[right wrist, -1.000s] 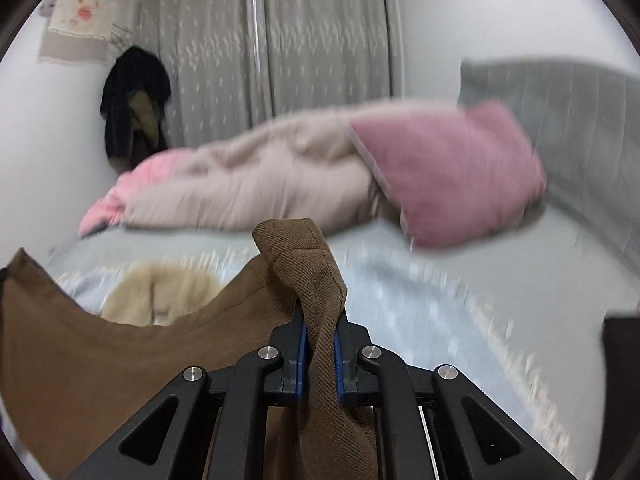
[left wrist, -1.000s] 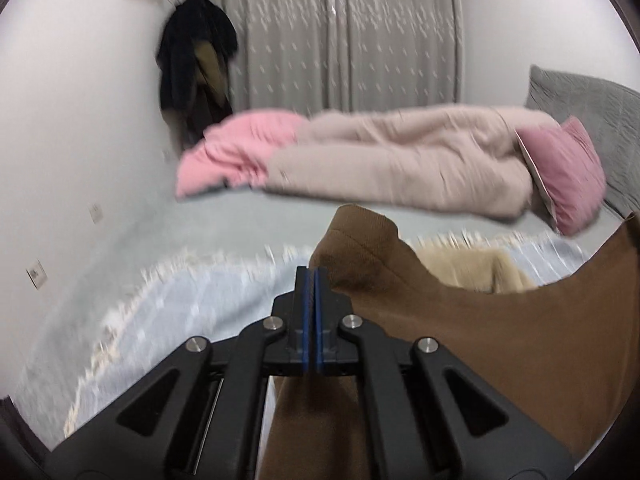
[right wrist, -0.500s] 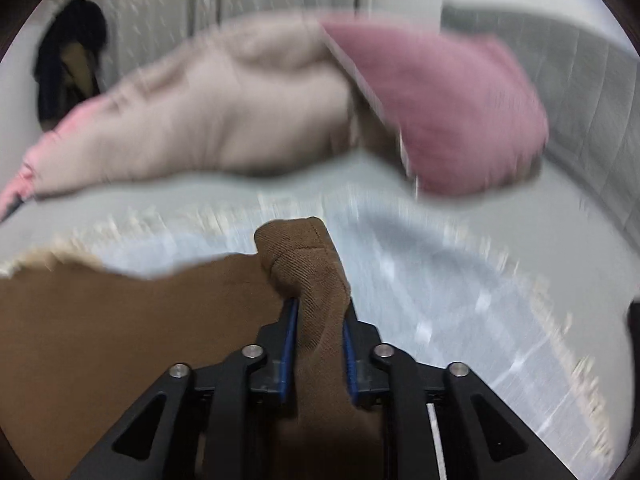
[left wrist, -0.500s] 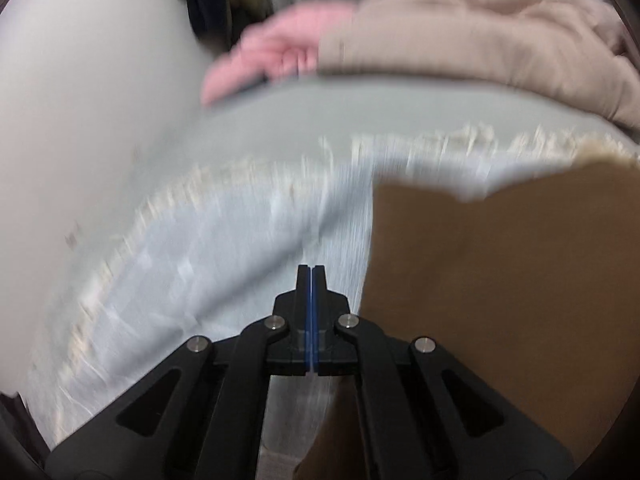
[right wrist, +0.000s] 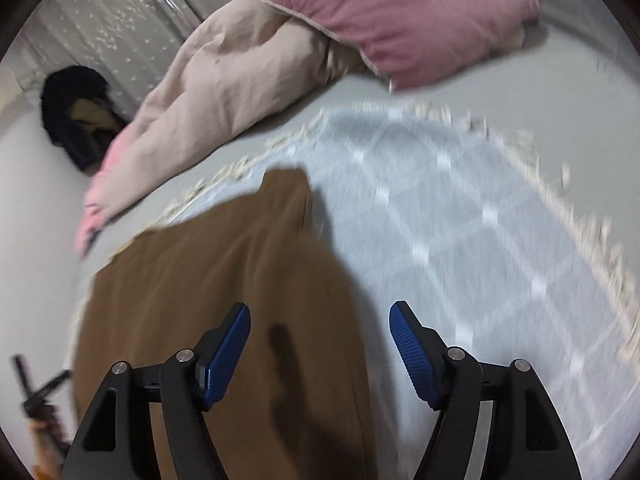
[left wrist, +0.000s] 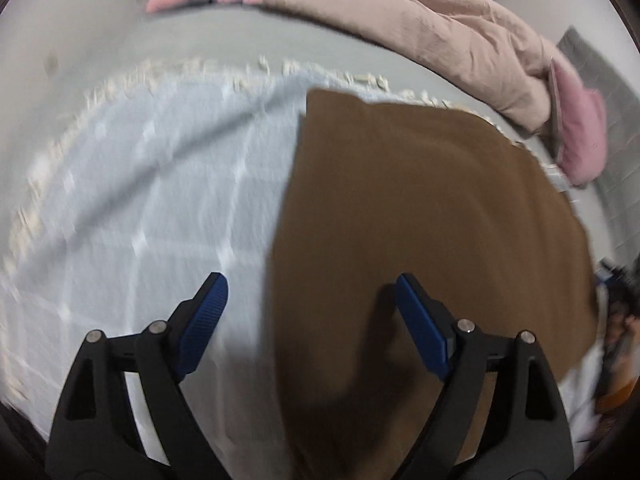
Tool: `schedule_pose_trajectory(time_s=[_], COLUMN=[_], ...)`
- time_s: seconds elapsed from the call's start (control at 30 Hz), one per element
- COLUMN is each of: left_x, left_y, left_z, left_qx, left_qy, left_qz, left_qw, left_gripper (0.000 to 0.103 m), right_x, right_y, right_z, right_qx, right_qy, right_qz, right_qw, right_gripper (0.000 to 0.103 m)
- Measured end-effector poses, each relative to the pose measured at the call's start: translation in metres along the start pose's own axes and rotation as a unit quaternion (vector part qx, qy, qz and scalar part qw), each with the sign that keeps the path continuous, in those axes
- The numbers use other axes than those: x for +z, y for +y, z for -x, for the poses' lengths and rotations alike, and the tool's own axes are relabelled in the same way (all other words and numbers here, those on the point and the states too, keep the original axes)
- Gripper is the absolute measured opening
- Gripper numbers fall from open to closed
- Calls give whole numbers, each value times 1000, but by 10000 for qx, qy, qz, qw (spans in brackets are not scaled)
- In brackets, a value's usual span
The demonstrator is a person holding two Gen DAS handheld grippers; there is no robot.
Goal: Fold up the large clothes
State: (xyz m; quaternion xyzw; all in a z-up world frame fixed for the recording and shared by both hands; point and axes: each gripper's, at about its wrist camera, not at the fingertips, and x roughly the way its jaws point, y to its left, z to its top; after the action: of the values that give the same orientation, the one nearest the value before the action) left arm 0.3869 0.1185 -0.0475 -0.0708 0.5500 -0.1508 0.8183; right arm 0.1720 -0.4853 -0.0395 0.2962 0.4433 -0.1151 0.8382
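The large brown woven garment (left wrist: 432, 216) lay spread flat on the pale blue checked blanket with a cream fringe (left wrist: 160, 184), which covered the grey bed sheet (left wrist: 248, 36). One second earlier I held this garment up in the air by two corners; now it rested on the blanket, so the laying-out step looked finished to me. At the far side of the bed the beige and pink duvet (right wrist: 224, 92) and the dusty pink pillow (right wrist: 400, 12) were not touching the garment. My left gripper (left wrist: 308, 316) had just been opening and stood released over the garment's left edge, with nothing pinched. My right gripper (right wrist: 320, 344) had also just been opening; it gripped nothing and hung over the right edge. I judged the first fold could come next.
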Motion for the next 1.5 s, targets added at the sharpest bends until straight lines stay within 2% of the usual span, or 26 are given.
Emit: schedule_pose_trajectory(time_s=[0.07, 0.13, 0.23, 0.33, 0.47, 0.5, 0.53, 0.6, 0.63, 0.67, 0.73, 0.83, 0.9, 1.03, 1.1, 1.13, 1.2, 1.3, 1.33, 1.37, 1.4, 1.43, 1.47, 1.5], left_x=[-20, -42, -66, -77, -77, -77, -78, -79, -80, -80, -77, -72, -76, -109, -135, -156, -190, -237, -245, -254, -259, -259, -255, -246], left_y=[9, 12, 9, 10, 4, -1, -10, -22, -22, -20, -21, -37, -45, -44, -36, -33, -32, -24, -21, -18, -16, -16, -17, -19], left_z=[-1, -4, -7, -11, -20, -23, -25, -26, -26, -24, -6, 47, 82, 141, 153, 156, 148, 111, 100, 84, 76, 78, 84, 96], left_qx=[-368, -586, -662, -1013, -1545, -1625, -1527, -1426, -1469, -1581, -1634, -1910, -2141, -2405, -2485, -2487, -2247, -1485, -1254, -901, -715, -644, -499, -328], left_qy=[227, 432, 557, 493, 413, 406, 318, 202, 188, 169, 27, -471, -591, -677, -542, -418, -197, 286, 374, 416, 373, 325, 282, 163], left_qz=[278, 423, 324, 412, 788, 838, 792, 770, 878, 1150, 1471, 1396, 1448, 1231, 1142, 1058, 799, 443, 371, 258, 174, 152, 126, 40], left_qw=[9987, 9965, 9957, 9928, 9840, 9823, 9846, 9866, 9851, 9806, 9755, 9705, 9642, 9604, 9603, 9619, 9710, 9875, 9907, 9947, 9966, 9973, 9983, 9993], left_gripper=[86, 86, 86, 86, 85, 85, 84, 64, 41, 29, 22, 16, 15, 15, 15, 16, 17, 23, 32, 46, 51, 59, 61, 61], right_x=[-23, -40, -64, -79, -84, -83, -82, -82, -83, -84, -85, -78, -72, -81, -104, -117, -151, -190, -203, -218, -226, -232, -235, -233], right_y=[-16, -28, -39, -36, -19, -16, -14, -11, -11, -11, -1, 14, 26, 30, 10, 5, -9, -25, -33, -45, -53, -64, -72, -77], right_z=[6, 8, 3, -8, -22, -26, -31, -39, -41, -39, -21, 27, 57, 118, 148, 157, 171, 161, 151, 133, 121, 109, 104, 103], right_qx=[513, 835, 1076, 1261, 1511, 1567, 1694, 1892, 2009, 1968, 1736, 2116, 2244, 2415, 2470, 2447, 2247, 1688, 1464, 1112, 931, 827, 832, 891], right_qy=[250, 439, 720, 1007, 895, 867, 858, 852, 833, 681, 269, -308, -506, -651, -492, -385, -145, 226, 368, 571, 682, 788, 814, 801], right_qz=[-324, -569, -754, -671, -553, -611, -686, -958, -1121, -1270, -1197, -1266, -1112, -879, -902, -883, -746, -536, -516, -563, -631, -782, -925, -1073], right_qw=[9978, 9939, 9887, 9846, 9829, 9819, 9794, 9735, 9696, 9698, 9771, 9686, 9668, 9642, 9635, 9648, 9715, 9839, 9872, 9906, 9913, 9904, 9889, 9870], right_gripper=[73, 73, 74, 74, 76, 76, 73, 45, 30, 23, 18, 14, 12, 11, 11, 11, 12, 14, 16, 21, 26, 38, 49, 50])
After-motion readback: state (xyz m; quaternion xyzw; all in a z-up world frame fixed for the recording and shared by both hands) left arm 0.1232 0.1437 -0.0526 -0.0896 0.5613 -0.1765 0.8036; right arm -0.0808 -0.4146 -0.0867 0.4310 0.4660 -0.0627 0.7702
